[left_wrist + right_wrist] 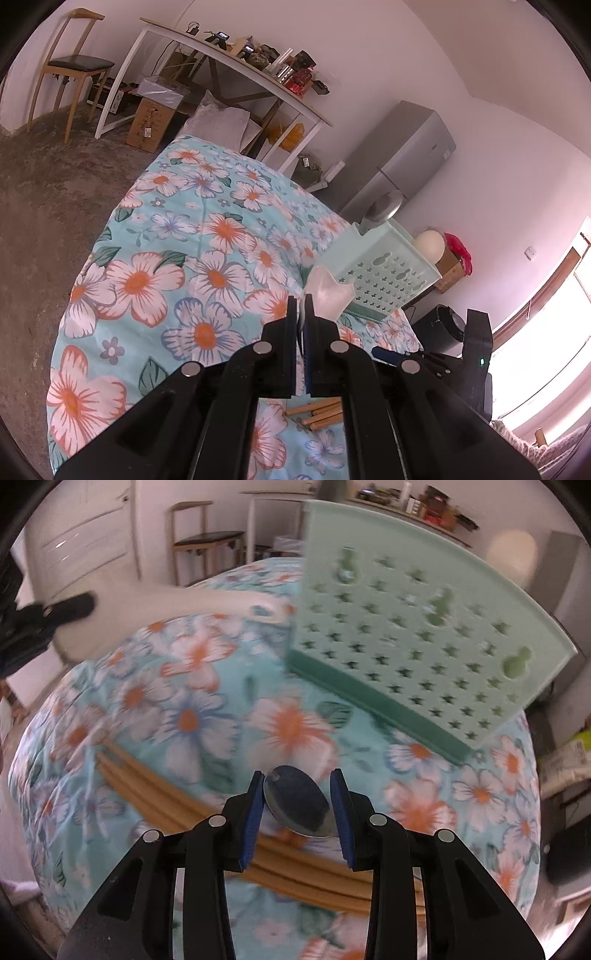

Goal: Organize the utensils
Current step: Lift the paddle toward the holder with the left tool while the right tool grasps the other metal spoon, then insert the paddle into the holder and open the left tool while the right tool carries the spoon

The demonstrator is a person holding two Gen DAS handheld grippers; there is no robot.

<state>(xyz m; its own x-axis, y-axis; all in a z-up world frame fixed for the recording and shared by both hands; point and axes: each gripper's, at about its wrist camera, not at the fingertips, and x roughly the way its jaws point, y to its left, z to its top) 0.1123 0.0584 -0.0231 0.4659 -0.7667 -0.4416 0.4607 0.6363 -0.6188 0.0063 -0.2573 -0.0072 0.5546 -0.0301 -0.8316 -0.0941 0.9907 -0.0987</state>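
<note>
Jaws of the right gripper [297, 805] are part-open, clamped across a metal spoon's bowl [295, 805]; the left gripper [303, 317] pinches a white ladle [328, 291] shut. Carry the spoon level to the green holder [406, 627] and clear the chopsticks [155, 794] on the bed.

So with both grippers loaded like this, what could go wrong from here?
1. The right gripper holds the metal spoon by the edges of its bowl; that curved, smooth grip could slip or twist.
2. The left gripper pinches only the edge of a white plastic spoon, which may pivot.
3. The green utensil holder stands on a soft floral cover; a nudge could tip it.
</note>
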